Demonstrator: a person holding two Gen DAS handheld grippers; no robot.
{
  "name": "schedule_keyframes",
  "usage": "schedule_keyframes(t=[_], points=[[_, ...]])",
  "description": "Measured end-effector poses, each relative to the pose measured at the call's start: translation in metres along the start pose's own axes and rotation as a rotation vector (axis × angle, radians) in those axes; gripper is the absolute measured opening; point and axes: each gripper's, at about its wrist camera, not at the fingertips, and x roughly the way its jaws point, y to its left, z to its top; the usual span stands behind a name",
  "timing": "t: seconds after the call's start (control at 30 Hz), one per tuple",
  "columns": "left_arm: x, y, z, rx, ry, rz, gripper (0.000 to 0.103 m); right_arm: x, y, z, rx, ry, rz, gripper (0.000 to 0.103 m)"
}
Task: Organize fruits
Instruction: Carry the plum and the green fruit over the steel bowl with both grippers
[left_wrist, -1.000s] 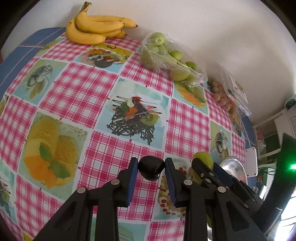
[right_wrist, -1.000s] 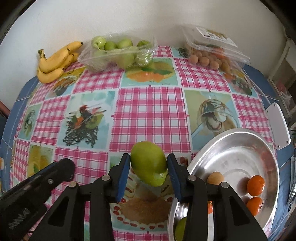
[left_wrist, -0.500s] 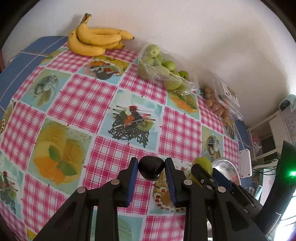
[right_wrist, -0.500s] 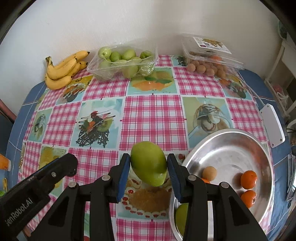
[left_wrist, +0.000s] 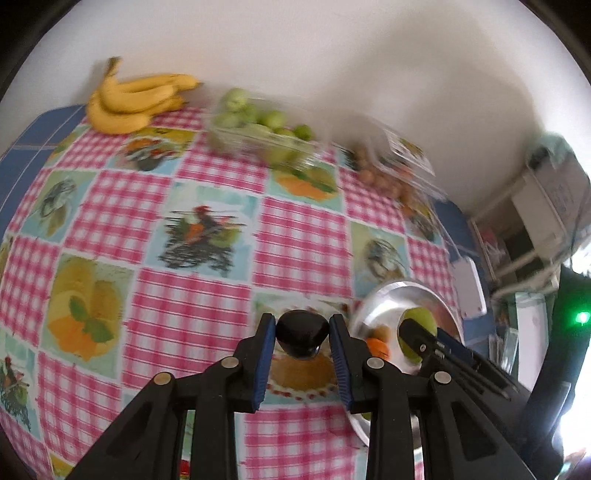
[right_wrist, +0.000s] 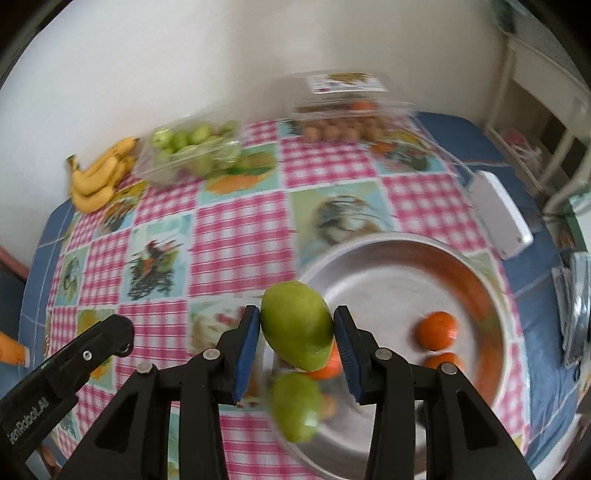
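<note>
While both tools hang above the near edge of the table, the right gripper (right_wrist: 296, 334) pinches a green mango (right_wrist: 296, 329) between its blue pads, poised over the near-left rim of the steel bowl (right_wrist: 480, 280), and the left gripper (left_wrist: 302, 338) is clamped on a small, dark, glossy fruit (left_wrist: 302, 333) just left of that bowl above the checked tablecloth (left_wrist: 184, 306). Inside the bowl a second green mango (right_wrist: 295, 406) lies under the carried one, with oranges (right_wrist: 437, 330) further right, so the empty middle looks like the better spot. To my eye, the mango should go down low over that bare metal before the pads part, since a drop from height would likely bruise it or send it rolling into the oranges. The dark fruit can wait its turn so the two tools do not crowd each other. Farther back, by the wall, a bunch of bananas (right_wrist: 98, 177), a clear tray of small green fruit (right_wrist: 188, 151) and a clear box of small brown fruit (right_wrist: 343, 122) remain outside the bowl.
</note>
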Motion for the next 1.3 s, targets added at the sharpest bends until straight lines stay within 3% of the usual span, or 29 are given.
schedule_keyframes(t=[0.3,0.57,0.83,1.3], points=[[0.028,-0.066,-0.031,0.159,0.083,-0.082,0.032,-0.010,-0.065,-0.009,0.096,0.006,-0.045,0.043],[0.042,-0.095,-0.054,0.236,0.137,-0.097,0.032,-0.019,-0.093,-0.014,0.150,0.012,0.019,0.043],[0.056,-0.111,-0.081,0.291,0.204,-0.079,0.032,-0.020,-0.099,-0.029,0.183,0.057,0.077,0.043],[0.074,-0.106,-0.106,0.304,0.265,-0.021,0.032,-0.009,-0.090,-0.062,0.186,0.149,0.076,0.043]])
